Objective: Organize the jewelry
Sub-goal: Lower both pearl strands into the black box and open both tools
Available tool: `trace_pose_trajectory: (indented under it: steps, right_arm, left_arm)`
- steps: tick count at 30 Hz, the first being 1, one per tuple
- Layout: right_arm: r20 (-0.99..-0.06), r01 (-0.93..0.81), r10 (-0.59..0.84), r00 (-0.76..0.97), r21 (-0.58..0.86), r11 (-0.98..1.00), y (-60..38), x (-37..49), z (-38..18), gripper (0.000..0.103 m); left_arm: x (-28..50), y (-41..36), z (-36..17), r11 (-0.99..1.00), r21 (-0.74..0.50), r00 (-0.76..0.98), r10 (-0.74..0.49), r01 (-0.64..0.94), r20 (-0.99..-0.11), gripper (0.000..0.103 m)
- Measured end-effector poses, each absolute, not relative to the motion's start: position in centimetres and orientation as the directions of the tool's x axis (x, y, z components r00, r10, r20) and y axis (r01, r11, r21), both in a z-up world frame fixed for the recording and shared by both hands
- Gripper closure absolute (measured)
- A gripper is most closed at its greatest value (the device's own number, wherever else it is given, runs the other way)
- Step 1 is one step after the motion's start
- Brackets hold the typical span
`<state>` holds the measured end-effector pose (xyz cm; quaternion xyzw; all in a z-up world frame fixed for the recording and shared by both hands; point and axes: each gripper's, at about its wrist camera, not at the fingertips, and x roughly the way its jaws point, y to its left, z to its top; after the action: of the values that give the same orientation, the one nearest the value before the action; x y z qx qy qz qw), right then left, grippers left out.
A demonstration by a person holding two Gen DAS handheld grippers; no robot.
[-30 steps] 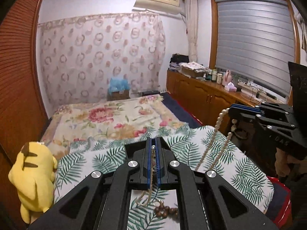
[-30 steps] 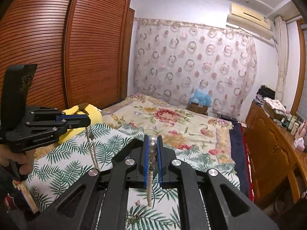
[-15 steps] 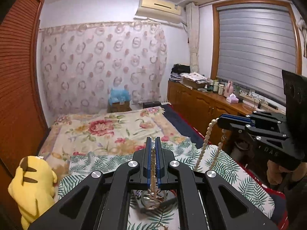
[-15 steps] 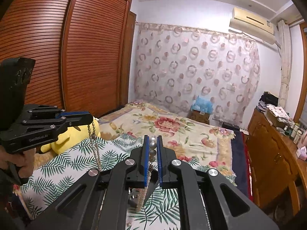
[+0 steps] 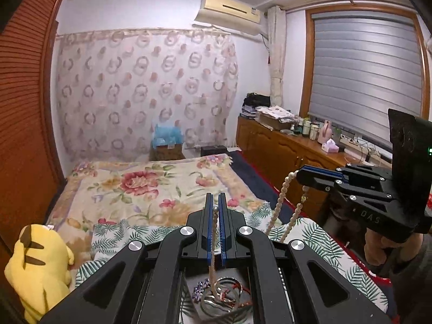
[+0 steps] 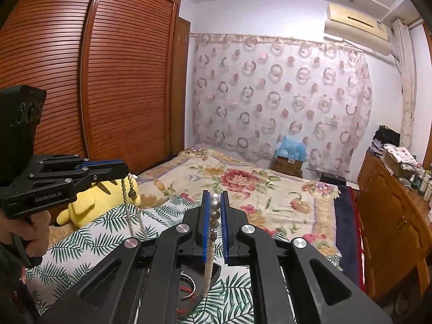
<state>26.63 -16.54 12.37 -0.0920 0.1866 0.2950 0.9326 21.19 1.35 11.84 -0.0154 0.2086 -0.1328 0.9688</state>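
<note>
Between both hand-held grippers [image 5: 215, 210] [image 6: 215, 201], pearl necklace [image 6: 215, 208] pinched

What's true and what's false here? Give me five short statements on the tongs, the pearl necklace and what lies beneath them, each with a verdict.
1. Both tongs grip the pearl necklace. True: the left tongs and the right tongs each pinch beads.
2. The necklace lies flat on the bed. False: it hangs in the air from both tongs.
3. A yellow plush toy sits on the bed. True.
4. The right tongs hold the smallest beads. False: they hold the large pearls; the left tongs pinch small ones.
5. Bangles lie in a container below the left tongs. True, though the container itself is mostly hidden.
</note>
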Motion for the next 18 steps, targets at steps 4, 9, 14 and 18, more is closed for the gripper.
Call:
trace_pose_trajectory:
  steps: [4, 9, 14, 18]
  right_arm:
    - [-0.416, -0.592, 0.522, 0.745, -0.049, 0.805, -16.2, 28.0, 11.7, 0.094]
    - [-0.442, -0.601, 0.521, 0.730, -0.051, 0.798, -15.2, 29.1, 10.5, 0.094]
    - [-0.425, -0.611, 0.539, 0.727, -0.045, 0.790, -14.7, 29.2, 11.3, 0.094]
    - [-0.414, -0.618, 0.544, 0.730, -0.059, 0.784, -14.2, 28.9, 11.9, 0.094]
  left_arm:
    - [22.5, 1.3, 10.0, 0.965, -0.089, 0.862, -0.260, 0.246, -0.434, 0.100]
    - [24.0, 1.3, 5.9, 0.968, -0.098, 0.822, -0.249, 0.233, -0.512, 0.100]
    - [24.9, 1.1, 2.4, 0.970, -0.097, 0.783, -0.239, 0.225, -0.574, 0.100]
    - [25.1, 1.3, 1.0, 0.969, -0.104, 0.766, -0.241, 0.223, -0.596, 0.100]
